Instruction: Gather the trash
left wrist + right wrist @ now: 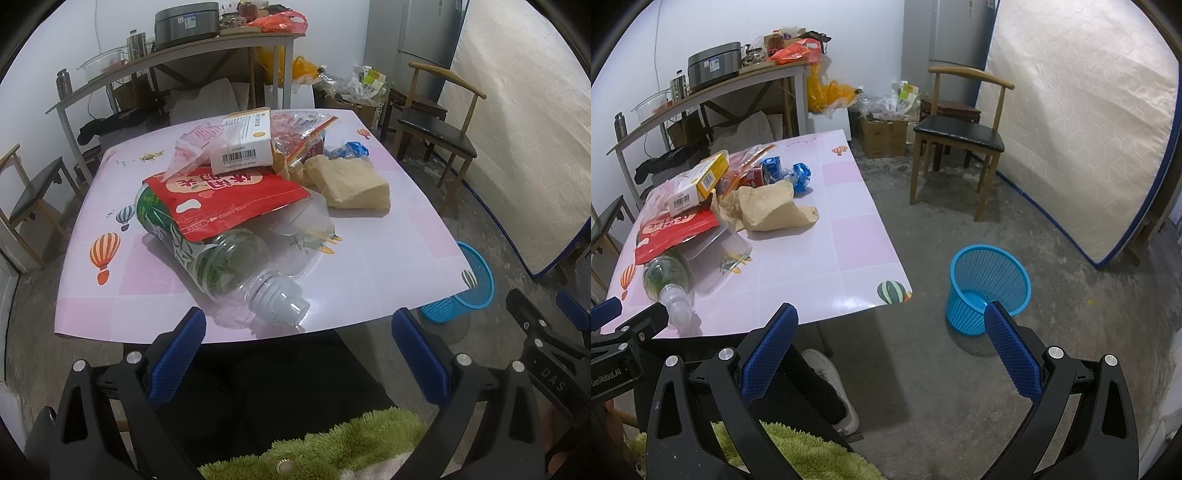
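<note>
A heap of trash lies on the pink table: a clear plastic bottle with a green label, its neck toward me, a red snack pouch, a white and yellow carton, clear bags, a brown paper bag and a blue wrapper. My left gripper is open and empty, just short of the bottle's neck at the table's near edge. My right gripper is open and empty over the floor, right of the table. A blue mesh bin stands on the floor beside the table's corner.
A wooden chair with a black seat stands beyond the bin, and a mattress leans on the right wall. A cluttered shelf table is behind. A person's dark trouser leg and white shoe are below the grippers.
</note>
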